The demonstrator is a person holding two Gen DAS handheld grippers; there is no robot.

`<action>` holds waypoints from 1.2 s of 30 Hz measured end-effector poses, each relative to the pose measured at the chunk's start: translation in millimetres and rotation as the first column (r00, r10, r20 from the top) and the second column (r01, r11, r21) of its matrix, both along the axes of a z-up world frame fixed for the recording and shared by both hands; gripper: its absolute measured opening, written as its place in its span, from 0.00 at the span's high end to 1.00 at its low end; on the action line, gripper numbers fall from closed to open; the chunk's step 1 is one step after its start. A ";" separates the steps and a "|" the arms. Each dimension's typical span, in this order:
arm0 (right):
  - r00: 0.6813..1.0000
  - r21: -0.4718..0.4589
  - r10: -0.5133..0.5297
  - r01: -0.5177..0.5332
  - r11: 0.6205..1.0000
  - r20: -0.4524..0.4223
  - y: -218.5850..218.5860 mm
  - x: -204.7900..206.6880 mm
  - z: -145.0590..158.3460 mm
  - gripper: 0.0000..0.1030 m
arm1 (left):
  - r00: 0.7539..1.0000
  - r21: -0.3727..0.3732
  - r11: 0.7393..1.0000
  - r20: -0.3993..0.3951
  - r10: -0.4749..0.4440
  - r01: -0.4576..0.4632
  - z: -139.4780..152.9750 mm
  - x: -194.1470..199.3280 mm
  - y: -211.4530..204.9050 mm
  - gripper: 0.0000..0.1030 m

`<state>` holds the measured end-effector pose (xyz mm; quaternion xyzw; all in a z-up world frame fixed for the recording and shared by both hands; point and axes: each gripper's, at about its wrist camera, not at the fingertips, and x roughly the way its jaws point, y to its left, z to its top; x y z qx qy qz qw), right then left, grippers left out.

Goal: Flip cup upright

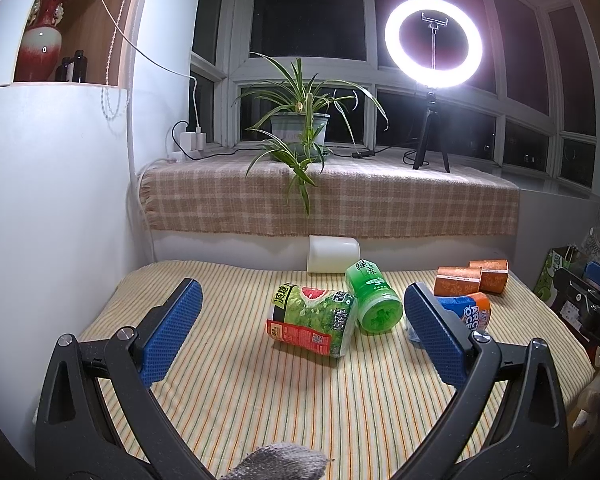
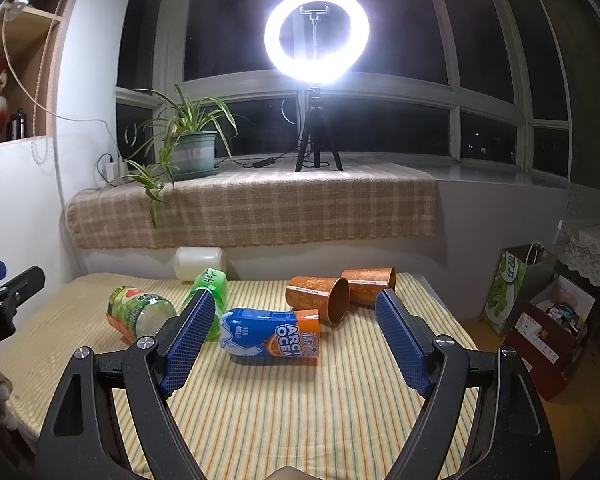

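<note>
On the striped cloth (image 2: 300, 420), every cup lay tipped over.
Both the left gripper (image 1: 304, 332) and right gripper (image 2: 296, 340) hung spread wide, empty, probably lining up on the blue cup (image 2: 270, 334).

It is dark outside the big window (image 2: 312, 28), which has pale frames and many panes. A round ring light (image 2: 317, 32) shines very bright on a small black tripod (image 2: 318, 148) on the sill, which is covered by a checked cloth (image 2: 260, 208), and a green plant in a pot (image 1: 300, 128) sits on the cloth to the left of the light. On the left is a white wall (image 1: 52, 184) with a wooden shelf holding a red and white vase (image 1: 44, 32), and below is a striped cloth (image 2: 300, 408) over the table.
</note>
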<state>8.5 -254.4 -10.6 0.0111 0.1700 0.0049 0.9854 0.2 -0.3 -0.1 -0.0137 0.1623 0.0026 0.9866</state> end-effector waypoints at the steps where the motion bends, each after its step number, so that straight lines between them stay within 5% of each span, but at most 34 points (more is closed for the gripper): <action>1: 1.000 0.001 0.000 0.000 1.000 0.000 -0.2 0.1 -0.1 0.20 | 1.000 0.000 1.000 0.000 0.000 0.000 0.0 -0.1 0.0 0.01; 36: 1.000 0.001 0.008 -0.008 1.000 -0.017 2.0 2.6 -3.9 0.20 | 1.000 -0.003 1.000 -0.007 0.000 0.000 -0.1 -0.2 0.1 0.01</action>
